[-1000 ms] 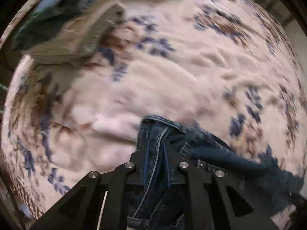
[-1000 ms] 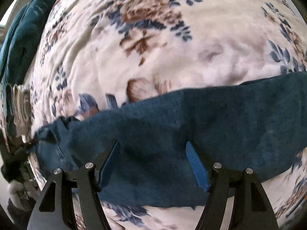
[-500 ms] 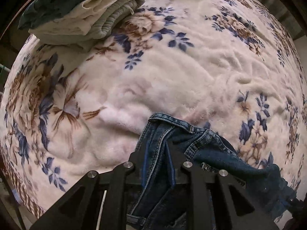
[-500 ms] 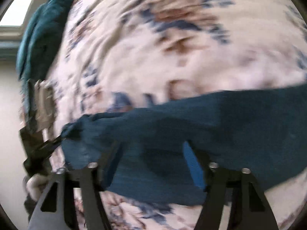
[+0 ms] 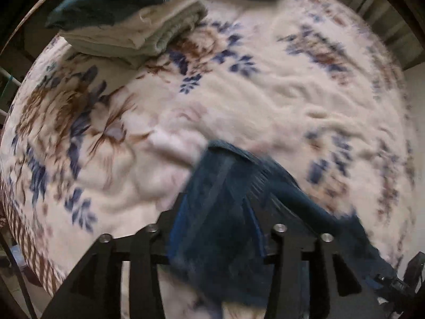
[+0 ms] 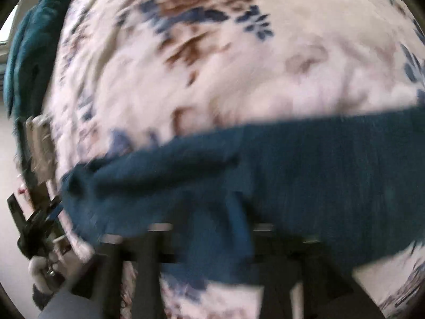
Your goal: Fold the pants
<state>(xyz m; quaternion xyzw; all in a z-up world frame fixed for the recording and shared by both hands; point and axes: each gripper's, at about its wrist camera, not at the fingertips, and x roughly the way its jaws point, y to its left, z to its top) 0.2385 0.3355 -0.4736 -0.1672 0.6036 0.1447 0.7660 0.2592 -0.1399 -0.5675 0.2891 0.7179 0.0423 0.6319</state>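
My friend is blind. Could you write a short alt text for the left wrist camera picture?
Dark blue denim pants are bunched between the black fingers of the left gripper, above a cream floral fleece blanket. A stack of folded clothes sits at its far edge.

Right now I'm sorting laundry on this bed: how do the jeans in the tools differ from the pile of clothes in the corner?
The jeans are dark blue denim; the pile is mostly cream with a teal piece on top. The jeans are strung loose between the left tool and the right tool; the pile is folded and stacked. Both are over the floral blanket.
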